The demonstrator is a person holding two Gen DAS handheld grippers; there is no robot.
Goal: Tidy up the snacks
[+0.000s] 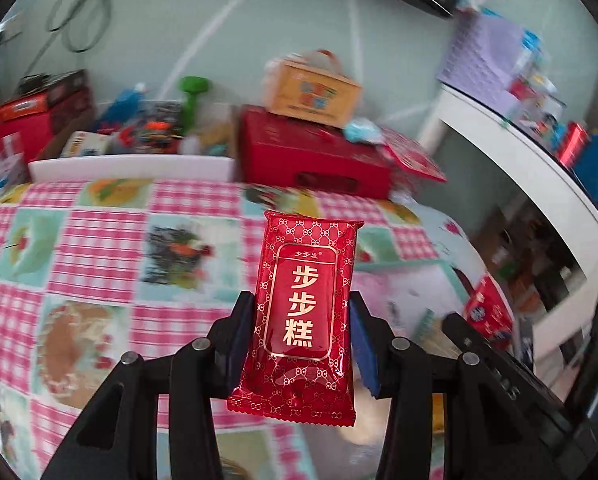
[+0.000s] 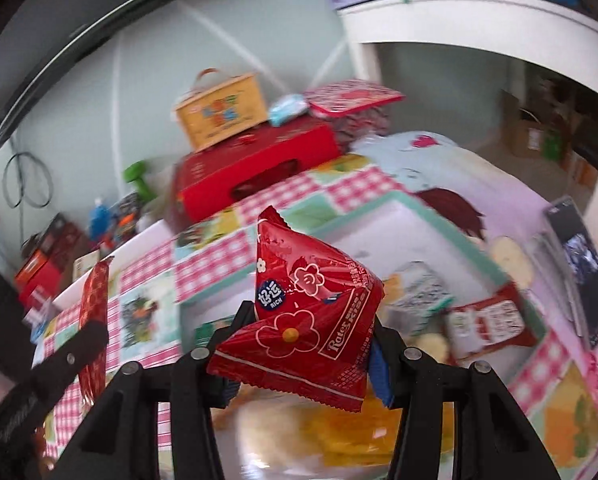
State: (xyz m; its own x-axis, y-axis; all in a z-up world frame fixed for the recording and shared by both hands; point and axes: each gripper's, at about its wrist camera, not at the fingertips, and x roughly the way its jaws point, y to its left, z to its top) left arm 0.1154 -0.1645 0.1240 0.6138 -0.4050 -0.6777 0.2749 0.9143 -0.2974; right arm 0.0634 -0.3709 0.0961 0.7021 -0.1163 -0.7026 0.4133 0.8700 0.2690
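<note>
Red foil fills the middle of the left wrist view: a flat, glossy red rectangular snack packet with gold lettering (image 1: 305, 312) stands upright, clamped across its width by the left tool (image 1: 303, 320), whose blue pads press its two long edges. It hangs above the pink-checked patchwork cloth on the worktop (image 1: 99, 248). At the upper middle sit a long red cardboard box (image 1: 315, 152) and, on top of it, a tan cardboard carry-box with a handle (image 1: 311, 88). At the lower right the other tool's dark arm shows with a red packet.

In the right wrist view, a puffy red pyramid-shaped foil snack bag printed with flowers (image 2: 311, 312) sits at the centre, pinched in the right tool (image 2: 307, 344), tilted, above a white tray with a mint-green rim (image 2: 439, 216) that holds other wrapped snacks at the right. The left tool's packet shows edge-on at the lower left.

Judging by this, each packet is in transit to its place. Doing it well likely means keeping both grips firm but gentle, lowering each packet close over its group before releasing, and keeping the two tools apart.
</note>
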